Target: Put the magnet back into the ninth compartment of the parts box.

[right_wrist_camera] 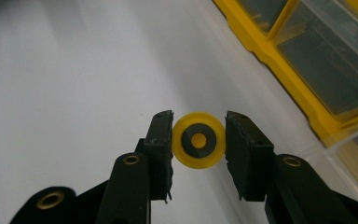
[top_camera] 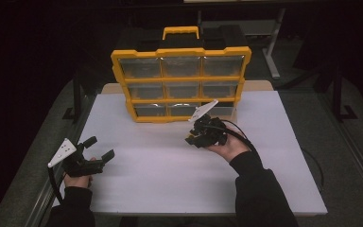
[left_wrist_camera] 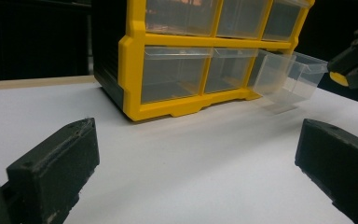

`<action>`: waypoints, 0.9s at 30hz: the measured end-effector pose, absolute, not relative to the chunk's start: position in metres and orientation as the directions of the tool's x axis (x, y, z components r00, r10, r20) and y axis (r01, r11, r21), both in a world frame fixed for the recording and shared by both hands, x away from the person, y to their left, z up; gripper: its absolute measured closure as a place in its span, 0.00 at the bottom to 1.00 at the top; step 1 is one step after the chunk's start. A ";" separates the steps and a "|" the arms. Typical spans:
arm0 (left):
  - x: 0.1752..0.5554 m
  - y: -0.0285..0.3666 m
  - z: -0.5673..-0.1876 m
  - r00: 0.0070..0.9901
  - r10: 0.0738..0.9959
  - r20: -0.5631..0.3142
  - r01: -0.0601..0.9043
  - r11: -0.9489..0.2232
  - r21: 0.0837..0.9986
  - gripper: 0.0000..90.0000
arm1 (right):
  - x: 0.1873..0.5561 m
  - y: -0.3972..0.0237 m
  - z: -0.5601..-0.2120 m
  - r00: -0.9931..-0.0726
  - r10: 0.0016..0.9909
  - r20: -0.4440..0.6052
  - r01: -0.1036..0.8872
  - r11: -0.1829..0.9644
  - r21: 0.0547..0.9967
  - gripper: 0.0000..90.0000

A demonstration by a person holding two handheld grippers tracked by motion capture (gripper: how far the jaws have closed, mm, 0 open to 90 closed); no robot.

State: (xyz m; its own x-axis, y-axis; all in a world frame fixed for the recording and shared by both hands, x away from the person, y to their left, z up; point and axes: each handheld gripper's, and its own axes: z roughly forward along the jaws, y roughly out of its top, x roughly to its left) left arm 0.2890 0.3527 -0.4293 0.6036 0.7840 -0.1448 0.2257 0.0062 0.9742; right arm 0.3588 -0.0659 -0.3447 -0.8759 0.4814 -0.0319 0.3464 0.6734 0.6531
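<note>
A yellow organiser (top_camera: 181, 85) with clear drawers stands upright at the back of the white table (top_camera: 170, 179). Its bottom right drawer (left_wrist_camera: 289, 77) is pulled partway out. Just in front of that corner, my right gripper (top_camera: 192, 137) is held above the table. It is shut on a small yellow disc with a black ring (right_wrist_camera: 199, 140), pinched edge-on between the right gripper's (right_wrist_camera: 199, 139) two black pads. My left gripper (top_camera: 99, 148) rests low at the table's near left, open and with nothing between its jaws. In its own view the left gripper (left_wrist_camera: 198, 135) faces the organiser (left_wrist_camera: 135, 70).
The organiser has a yellow carry handle (top_camera: 180, 32) on top. A cable (top_camera: 246, 139) trails from the right gripper over the sleeve. The table's left edge runs close beside my left hand (top_camera: 78, 180). Dark floor and a desk leg (top_camera: 272, 56) lie beyond.
</note>
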 end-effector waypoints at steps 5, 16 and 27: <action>0.289 0.353 -0.429 0.602 0.785 -0.145 0.227 0.005 0.974 0.00 | 0.365 -0.073 -0.338 -0.863 0.504 -0.038 0.353 0.655 0.668 0.68; 0.289 0.353 -0.429 0.598 0.789 -0.140 0.222 0.005 0.975 0.00 | 0.375 -0.084 -0.325 -0.833 0.552 -0.045 0.391 0.643 0.658 0.68; 0.289 0.354 -0.429 0.591 0.793 -0.146 0.220 0.015 0.975 0.00 | 0.386 -0.092 -0.322 -0.804 0.594 -0.039 0.427 0.621 0.657 0.68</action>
State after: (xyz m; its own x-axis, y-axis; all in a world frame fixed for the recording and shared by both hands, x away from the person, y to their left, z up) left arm 0.2890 0.3543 -0.4290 0.5913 0.7931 -0.1461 0.2204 0.0154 0.9753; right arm 0.3859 -0.0921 -0.3225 -0.8037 0.5938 -0.0387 0.4272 0.6211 0.6571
